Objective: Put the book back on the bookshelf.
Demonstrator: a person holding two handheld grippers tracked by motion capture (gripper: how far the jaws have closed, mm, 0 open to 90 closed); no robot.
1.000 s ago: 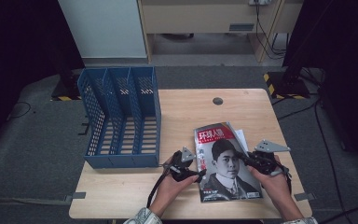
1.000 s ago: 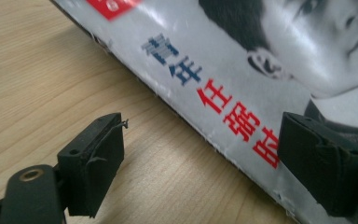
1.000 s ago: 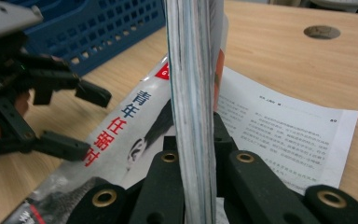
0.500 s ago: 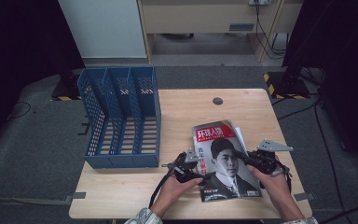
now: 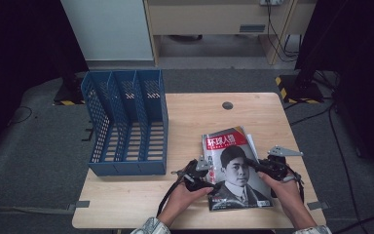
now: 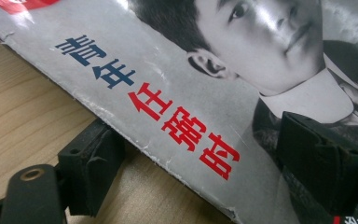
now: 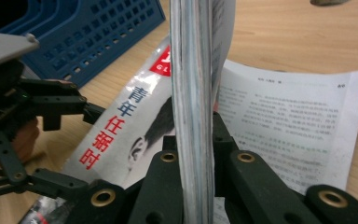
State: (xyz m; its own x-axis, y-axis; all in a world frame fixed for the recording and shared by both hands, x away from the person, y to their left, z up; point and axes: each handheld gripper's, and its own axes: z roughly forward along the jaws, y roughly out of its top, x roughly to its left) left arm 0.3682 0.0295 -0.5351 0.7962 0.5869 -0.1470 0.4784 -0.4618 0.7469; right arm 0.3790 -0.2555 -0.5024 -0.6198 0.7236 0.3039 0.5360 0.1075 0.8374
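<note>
Two claws on one magazine [image 5: 234,168], at 5 o'clock on the worktop [image 5: 195,117]: my right claw [image 7: 195,140] is clamped on its edge, left claw [image 6: 205,163] apart, straddling the spine. I'd close left before lifting toward the blue rack [image 5: 126,122] at 9 o'clock.

table: light wooden table [image 5: 195,122], pale grain, bare across its far right part
left side: blue file rack [image 5: 126,122] lying on the table, reaching from the far left corner toward the near edge, three compartments
near right: magazine [image 5: 233,170] with a portrait cover, close to the near edge, one side lifted off the wood
far edge: small dark round disc [image 5: 227,105], near the middle
</note>
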